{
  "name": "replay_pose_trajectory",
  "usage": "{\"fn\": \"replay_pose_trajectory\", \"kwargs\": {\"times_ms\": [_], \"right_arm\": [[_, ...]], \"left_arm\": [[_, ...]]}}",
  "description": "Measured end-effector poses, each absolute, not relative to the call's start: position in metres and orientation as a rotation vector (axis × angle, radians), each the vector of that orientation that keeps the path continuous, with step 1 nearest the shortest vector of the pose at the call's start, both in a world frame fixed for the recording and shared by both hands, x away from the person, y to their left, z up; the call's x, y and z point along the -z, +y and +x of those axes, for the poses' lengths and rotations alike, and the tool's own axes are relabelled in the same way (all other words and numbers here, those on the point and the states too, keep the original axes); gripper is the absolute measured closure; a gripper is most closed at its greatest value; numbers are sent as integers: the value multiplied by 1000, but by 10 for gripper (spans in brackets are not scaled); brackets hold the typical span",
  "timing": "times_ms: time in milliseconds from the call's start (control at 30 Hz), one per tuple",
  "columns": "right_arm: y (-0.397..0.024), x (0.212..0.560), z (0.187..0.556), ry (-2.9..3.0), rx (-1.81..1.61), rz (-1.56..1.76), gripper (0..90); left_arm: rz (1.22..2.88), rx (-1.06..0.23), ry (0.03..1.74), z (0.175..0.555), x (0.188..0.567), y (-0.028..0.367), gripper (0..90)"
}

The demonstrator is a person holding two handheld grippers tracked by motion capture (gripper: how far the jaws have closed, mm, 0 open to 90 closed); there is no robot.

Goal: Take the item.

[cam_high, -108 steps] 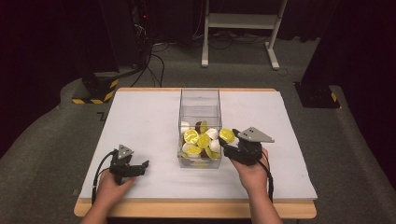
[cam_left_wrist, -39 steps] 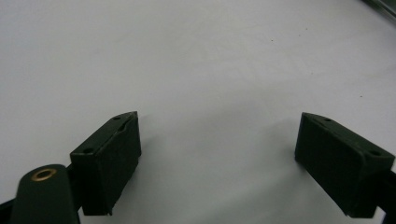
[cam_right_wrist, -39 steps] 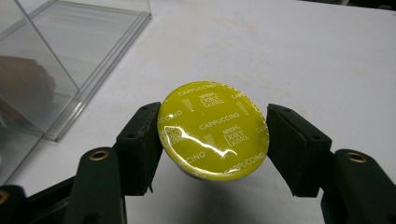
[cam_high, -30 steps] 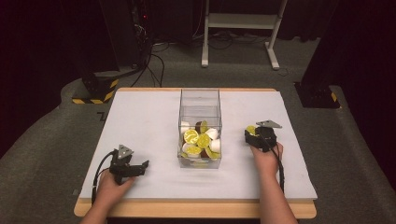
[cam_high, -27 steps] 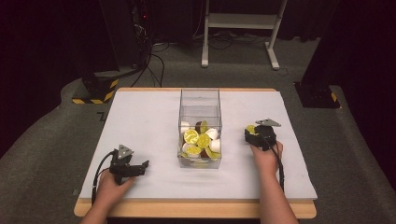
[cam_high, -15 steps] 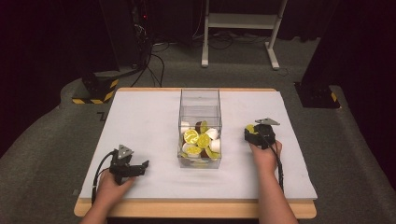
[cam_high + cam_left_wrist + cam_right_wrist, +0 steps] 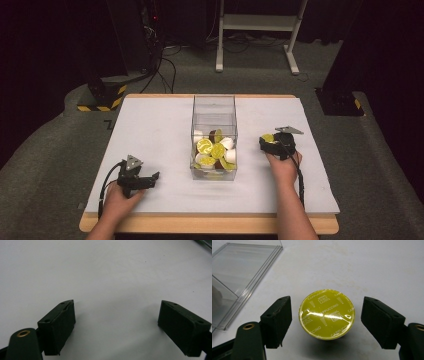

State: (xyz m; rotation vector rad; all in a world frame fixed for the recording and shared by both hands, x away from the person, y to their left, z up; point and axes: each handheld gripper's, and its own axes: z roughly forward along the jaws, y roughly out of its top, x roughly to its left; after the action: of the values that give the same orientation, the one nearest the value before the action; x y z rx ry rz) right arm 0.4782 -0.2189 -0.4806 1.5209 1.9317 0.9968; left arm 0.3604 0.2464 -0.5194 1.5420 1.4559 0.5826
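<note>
A smooth white surface sits in a dark room. One round yellow pod with a shiny foil lid stands on it, right of the clear plastic box. The right gripper has just been opening; its jaws stand apart beside the pod, not pressing it. The left gripper has its jaws wide apart over bare surface. The box holds yellow, white and brown pods, piled too close to count.
</note>
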Motion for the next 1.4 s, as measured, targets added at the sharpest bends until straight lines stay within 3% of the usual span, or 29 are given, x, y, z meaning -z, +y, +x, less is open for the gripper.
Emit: {"fn": "replay_pose_trajectory", "kwargs": {"times_ms": [900,1400], "right_arm": [[-192,460,442,1980,-1051,1389,235],[-172,463,395,2084,-1085,1325,233]], "left_arm": [[1541,-582,1456,360,519,246,146],[1540,-582,1456,360,519,246,146]]}}
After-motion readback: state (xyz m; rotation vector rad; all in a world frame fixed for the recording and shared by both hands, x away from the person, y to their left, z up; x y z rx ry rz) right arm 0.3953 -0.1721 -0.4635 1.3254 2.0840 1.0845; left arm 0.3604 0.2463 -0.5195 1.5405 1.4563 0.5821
